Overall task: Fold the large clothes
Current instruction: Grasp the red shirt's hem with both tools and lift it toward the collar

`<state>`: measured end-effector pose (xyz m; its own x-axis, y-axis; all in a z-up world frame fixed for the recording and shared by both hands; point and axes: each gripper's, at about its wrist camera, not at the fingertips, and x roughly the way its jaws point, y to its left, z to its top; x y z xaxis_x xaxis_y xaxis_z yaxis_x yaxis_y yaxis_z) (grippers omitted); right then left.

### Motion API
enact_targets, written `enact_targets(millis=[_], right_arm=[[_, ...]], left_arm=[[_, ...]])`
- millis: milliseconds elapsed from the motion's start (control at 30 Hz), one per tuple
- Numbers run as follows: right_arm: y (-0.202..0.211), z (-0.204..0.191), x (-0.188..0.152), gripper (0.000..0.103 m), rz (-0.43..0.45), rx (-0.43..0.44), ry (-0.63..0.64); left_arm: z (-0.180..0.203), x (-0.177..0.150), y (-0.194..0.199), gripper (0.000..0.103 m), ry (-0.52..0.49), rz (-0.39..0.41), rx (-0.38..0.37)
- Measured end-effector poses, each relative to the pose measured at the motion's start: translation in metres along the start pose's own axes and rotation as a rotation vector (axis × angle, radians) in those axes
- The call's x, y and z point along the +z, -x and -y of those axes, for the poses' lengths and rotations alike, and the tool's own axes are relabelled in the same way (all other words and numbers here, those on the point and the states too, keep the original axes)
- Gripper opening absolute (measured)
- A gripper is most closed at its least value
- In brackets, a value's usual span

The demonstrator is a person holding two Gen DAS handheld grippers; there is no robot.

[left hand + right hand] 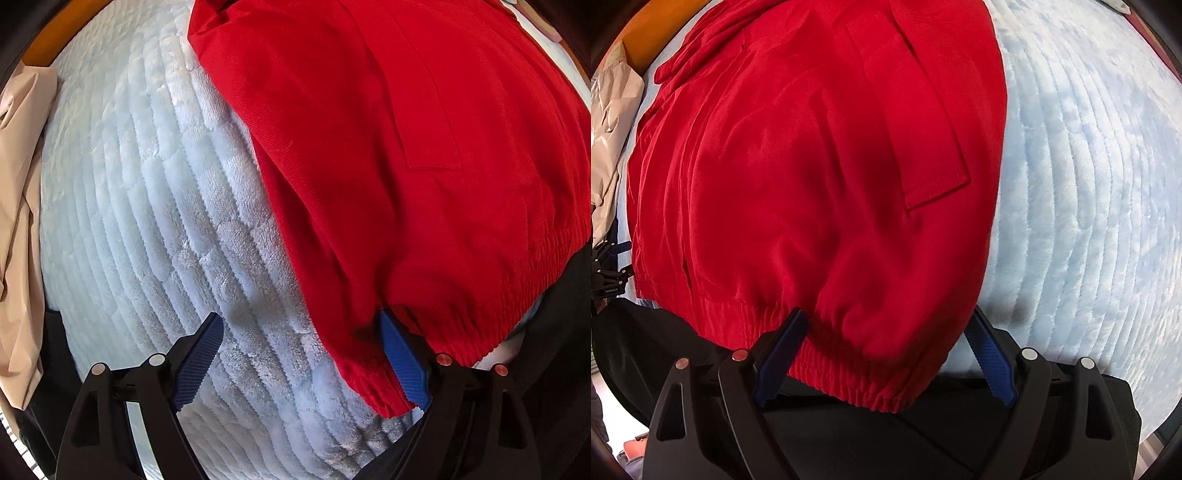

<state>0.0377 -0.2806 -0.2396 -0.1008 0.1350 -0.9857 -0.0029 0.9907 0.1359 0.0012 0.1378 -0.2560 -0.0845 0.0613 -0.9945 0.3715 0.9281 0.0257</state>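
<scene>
The work surface is a bed covered by a pale blue ribbed fleece blanket (155,206). An orange-brown wooden edge (62,33) borders the far side of the blanket. A beige cloth (18,206) lies bunched along the left edge of the blanket. A red jacket (798,162) lies spread on the blanket, its gathered elastic hem (849,373) at the near edge and a pocket flap (923,147) facing up. Dark fabric (868,435) lies below the hem in the right wrist view.

The left gripper (303,358) points down at the left hem corner, jaws spread wide and released; its right finger touches the hem, its left finger is over bare blanket. The right gripper (886,354) points down with jaws spread wide, straddling the right hem corner without clamping it.
</scene>
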Motion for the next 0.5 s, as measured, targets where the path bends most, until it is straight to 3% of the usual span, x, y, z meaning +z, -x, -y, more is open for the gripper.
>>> enact_targets(millis=[233, 500], right_arm=[[0.003, 0.003, -0.007, 0.085, 0.003, 0.003, 0.027], [0.000, 0.004, -0.015, 0.085, 0.002, 0.035, 0.018]], left_arm=[[-0.010, -0.003, 0.015, 0.086, -0.002, -0.016, -0.003], [-0.042, -0.010, 0.001, 0.086, 0.148, -0.070, -0.102]])
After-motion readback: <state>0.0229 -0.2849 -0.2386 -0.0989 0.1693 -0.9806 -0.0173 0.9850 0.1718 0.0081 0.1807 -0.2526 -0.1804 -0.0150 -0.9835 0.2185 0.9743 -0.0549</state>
